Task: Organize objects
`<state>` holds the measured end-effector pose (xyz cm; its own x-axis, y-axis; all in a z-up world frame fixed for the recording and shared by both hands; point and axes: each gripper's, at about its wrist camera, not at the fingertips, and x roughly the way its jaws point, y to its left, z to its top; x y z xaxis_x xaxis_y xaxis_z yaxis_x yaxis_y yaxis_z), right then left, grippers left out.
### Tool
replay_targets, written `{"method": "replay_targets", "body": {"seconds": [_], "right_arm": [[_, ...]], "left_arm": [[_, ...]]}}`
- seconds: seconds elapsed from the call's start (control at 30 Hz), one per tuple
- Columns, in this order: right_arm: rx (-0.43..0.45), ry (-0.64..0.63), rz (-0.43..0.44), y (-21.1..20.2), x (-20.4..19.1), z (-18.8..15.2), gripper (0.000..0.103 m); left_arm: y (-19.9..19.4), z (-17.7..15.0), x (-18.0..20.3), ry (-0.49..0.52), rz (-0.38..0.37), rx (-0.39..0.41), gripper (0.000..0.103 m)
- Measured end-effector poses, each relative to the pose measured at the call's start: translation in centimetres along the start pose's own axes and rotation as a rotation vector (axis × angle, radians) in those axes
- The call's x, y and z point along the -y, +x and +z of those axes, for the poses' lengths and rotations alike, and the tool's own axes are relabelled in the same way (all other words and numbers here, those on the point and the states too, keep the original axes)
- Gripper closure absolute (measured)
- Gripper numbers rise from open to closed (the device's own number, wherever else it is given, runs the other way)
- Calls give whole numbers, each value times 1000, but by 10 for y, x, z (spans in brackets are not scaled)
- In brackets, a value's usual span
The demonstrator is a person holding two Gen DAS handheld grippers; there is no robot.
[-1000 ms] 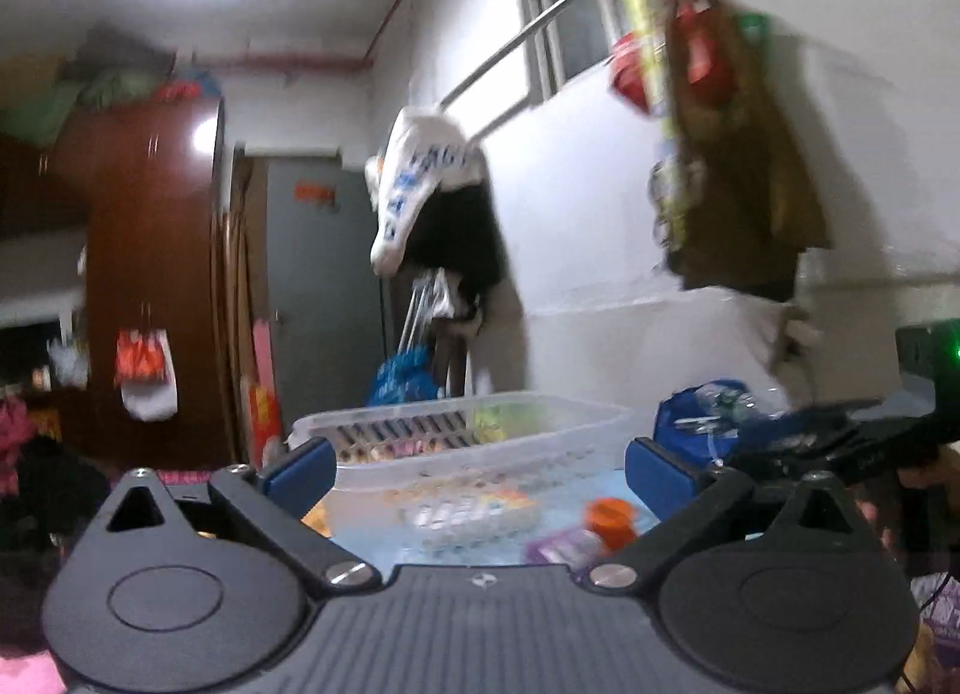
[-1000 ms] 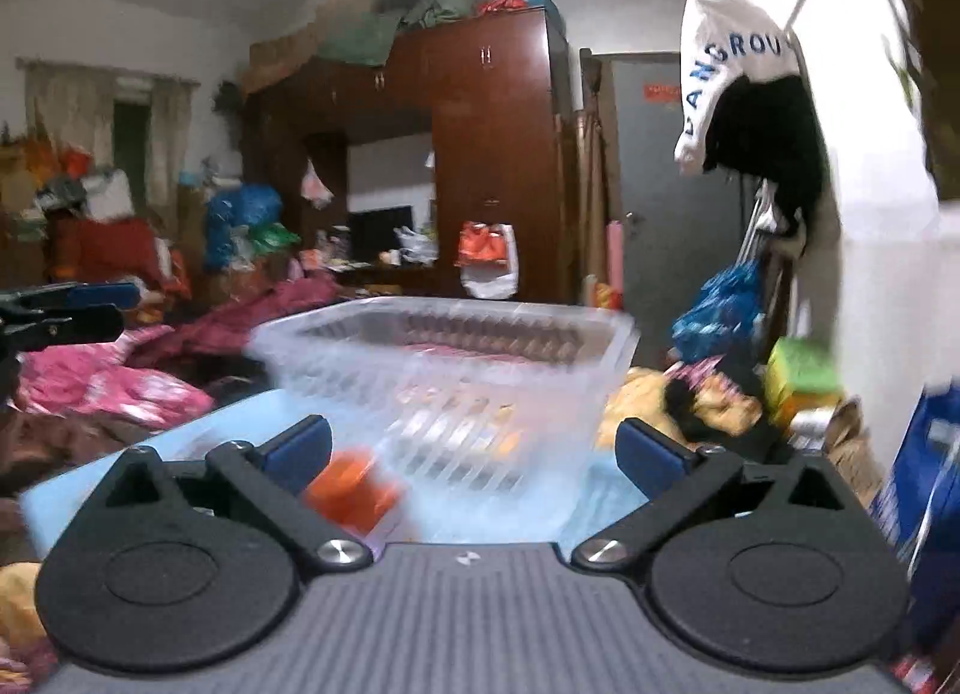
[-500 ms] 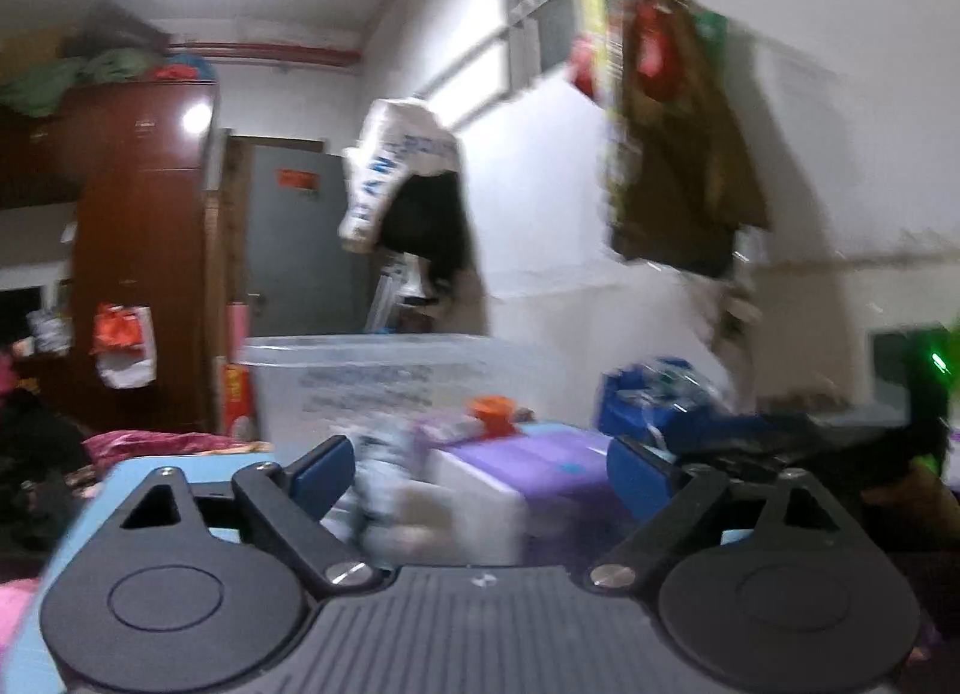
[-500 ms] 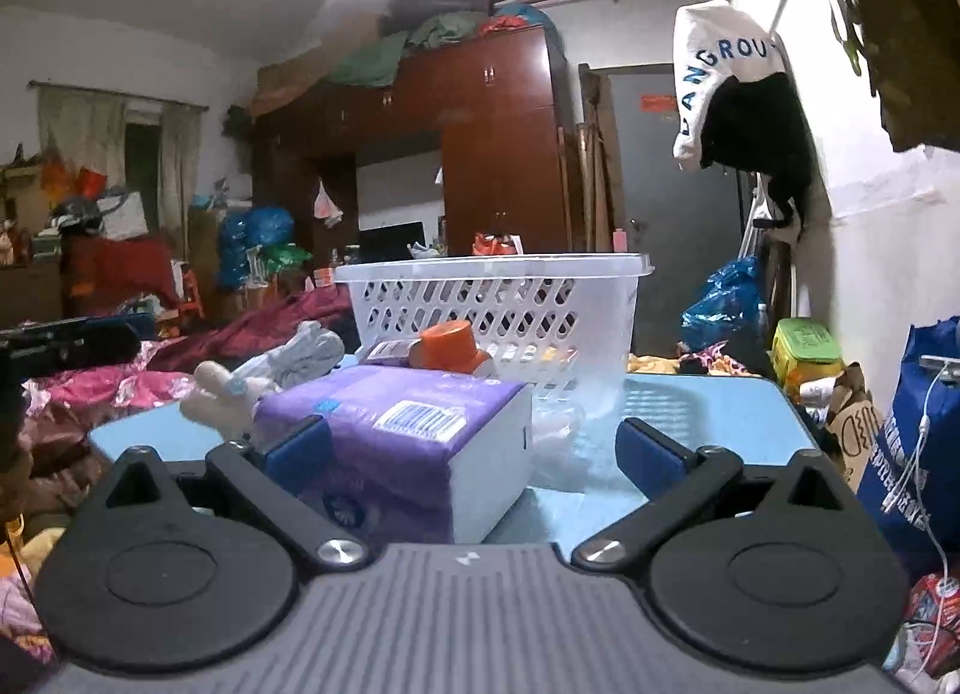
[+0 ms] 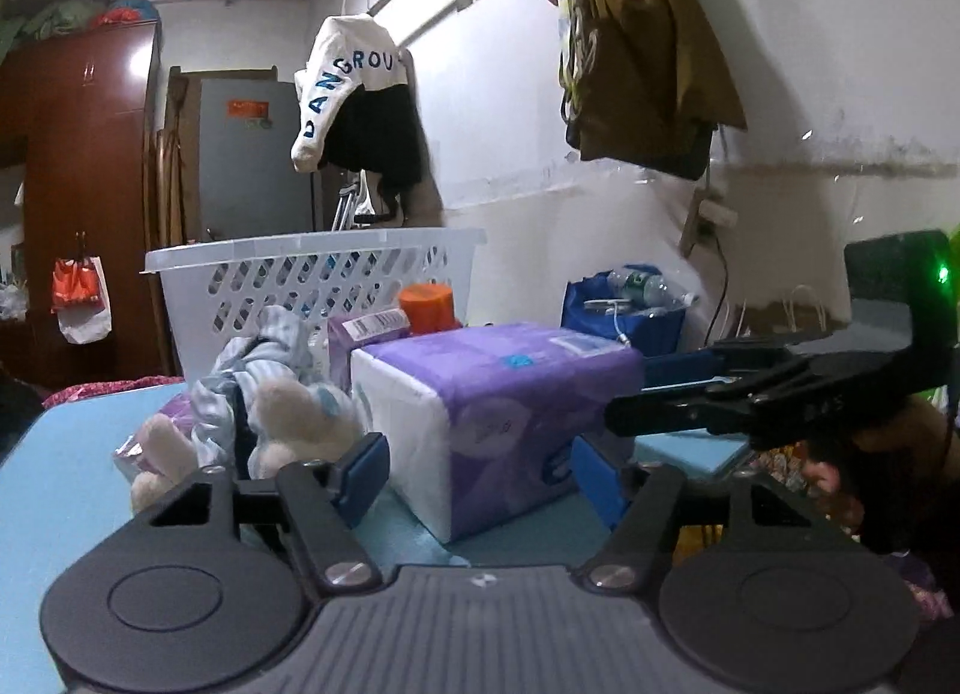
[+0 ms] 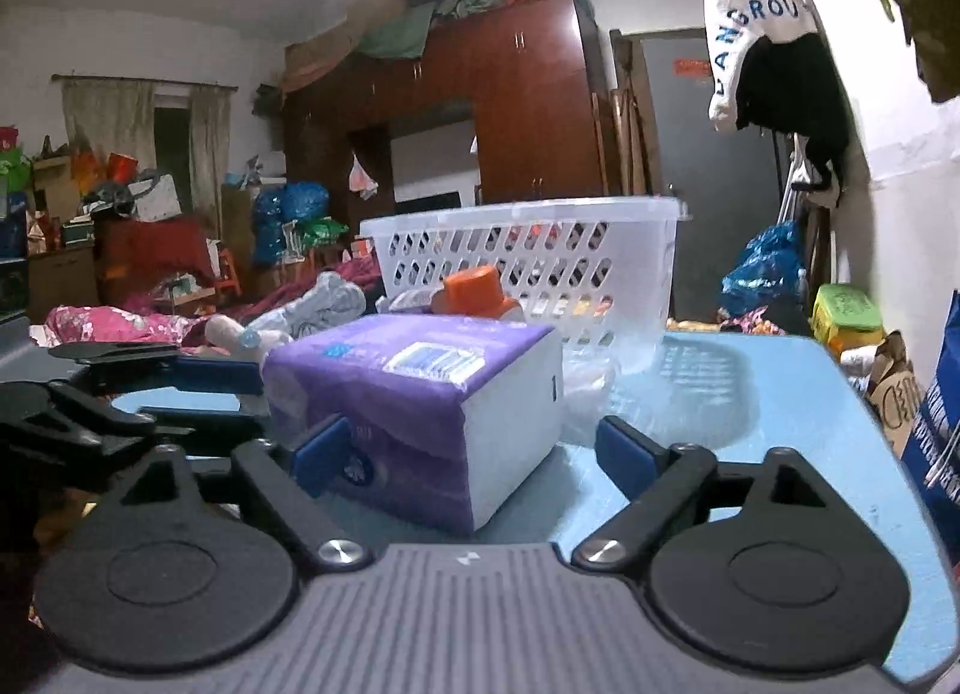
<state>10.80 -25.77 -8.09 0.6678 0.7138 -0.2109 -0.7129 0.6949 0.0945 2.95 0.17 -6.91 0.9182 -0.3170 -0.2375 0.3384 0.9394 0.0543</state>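
A purple and white tissue pack [image 5: 504, 406] [image 6: 420, 394] lies on the blue table [image 5: 66, 490] [image 6: 774, 394]. My left gripper [image 5: 480, 475] is open, its fingers either side of the pack's near end. My right gripper [image 6: 474, 454] is open at the pack's other side; it shows in the left wrist view [image 5: 720, 394]. A plush toy in striped cloth [image 5: 264, 400] [image 6: 300, 310] lies beside the pack. A bottle with an orange cap [image 5: 427, 304] [image 6: 474, 289] and a small purple box [image 5: 366, 328] sit behind. A white slotted basket [image 5: 312, 274] [image 6: 540, 262] stands at the back.
A blue bag with bottles [image 5: 624, 304] sits right of the table by the white wall. Clothes hang on a rail [image 5: 636, 45]. A brown wardrobe [image 6: 516, 111] and cluttered piles [image 6: 150, 250] stand beyond the table. The table's right edge [image 6: 882, 436] is near a printed bag.
Both grippers have dropped to table height and come in close to the tissue pack from either side. The basket now stands farther back in both views.
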Motion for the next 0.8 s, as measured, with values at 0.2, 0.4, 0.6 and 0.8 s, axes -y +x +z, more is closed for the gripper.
{"method": "replay_targets", "body": {"seconds": [0.2,0.4,0.6,0.8], "right_arm": [[-15,9,22,4,1,-3,23],[-12,4,89,8,-1,-6,38],[0,4,111,3,2,-8,42],[26,-15,113,-9,-2,-7,46]], "left_arm": [[10,-6,-21,-43,-54,-14,47],[14,-6,-26,-45,-109,-2,50],[15,-6,-28,-46,-134,8,52],[10,-6,-25,-56,-153,32,54]]}}
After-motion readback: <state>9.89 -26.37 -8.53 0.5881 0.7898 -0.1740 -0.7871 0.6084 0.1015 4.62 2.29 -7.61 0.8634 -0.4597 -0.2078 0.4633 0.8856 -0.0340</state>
